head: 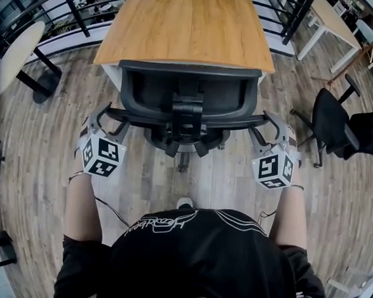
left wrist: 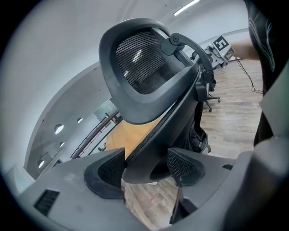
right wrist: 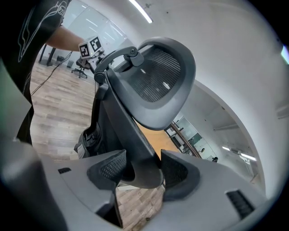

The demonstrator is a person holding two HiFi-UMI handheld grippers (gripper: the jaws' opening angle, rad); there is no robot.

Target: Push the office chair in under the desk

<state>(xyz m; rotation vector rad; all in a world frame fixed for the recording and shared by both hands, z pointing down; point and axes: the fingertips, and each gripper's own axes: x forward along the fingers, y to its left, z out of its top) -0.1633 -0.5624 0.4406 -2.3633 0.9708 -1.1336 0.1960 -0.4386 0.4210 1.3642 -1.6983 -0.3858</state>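
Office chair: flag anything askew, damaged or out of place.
Nothing stands out. The office chair sits square and centred against the desk, upright, with no damage visible. The left gripper and right gripper each clamp one side of it.

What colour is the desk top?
The desk top is warm wood grain; head view shows it best.

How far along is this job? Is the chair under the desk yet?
Nearly done, it seems: the office chair has its backrest right at the near edge of the desk, and its seat cannot be seen from above. In hand: the left gripper and right gripper each clamp a side edge of the backrest. Left to do: perhaps a last nudge, then letting go.
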